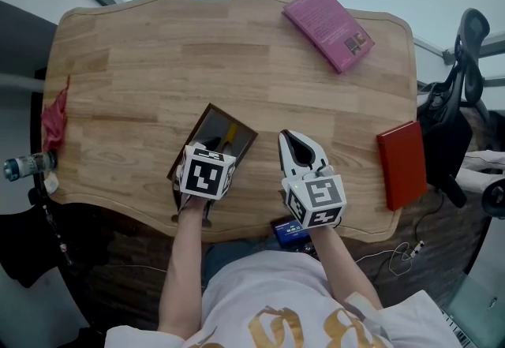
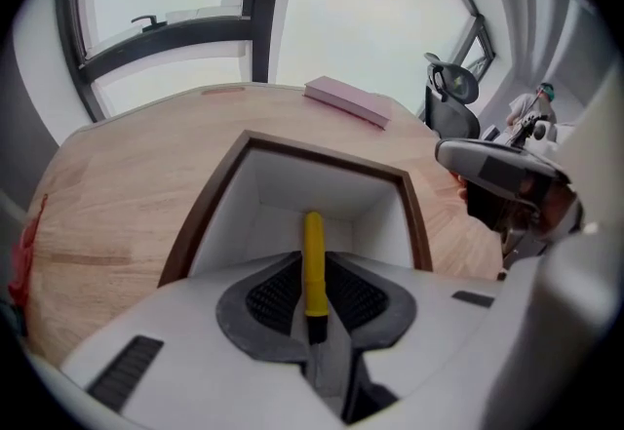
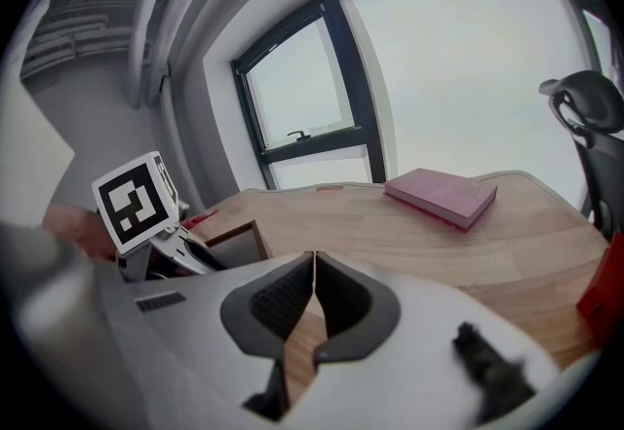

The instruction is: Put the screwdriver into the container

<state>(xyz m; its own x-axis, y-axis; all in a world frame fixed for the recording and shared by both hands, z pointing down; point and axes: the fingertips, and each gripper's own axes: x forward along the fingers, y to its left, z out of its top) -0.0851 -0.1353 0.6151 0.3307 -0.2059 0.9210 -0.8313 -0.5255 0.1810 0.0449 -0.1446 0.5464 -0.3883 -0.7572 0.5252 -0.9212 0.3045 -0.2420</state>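
A yellow-handled screwdriver stands between the pads of my left gripper. The pad edges lie flush against the handle, and its black collar points back toward the camera. The handle's far end hangs inside the brown-rimmed, white-lined container, close to the far wall. From the head view, the left gripper is over the container near the table's front edge, with a bit of the yellow screwdriver showing. My right gripper rests just right of the container, shut and empty.
A pink book lies at the table's far right and a red book at the right edge. A red cloth and a bottle sit at the left edge. An office chair stands beyond the right side.
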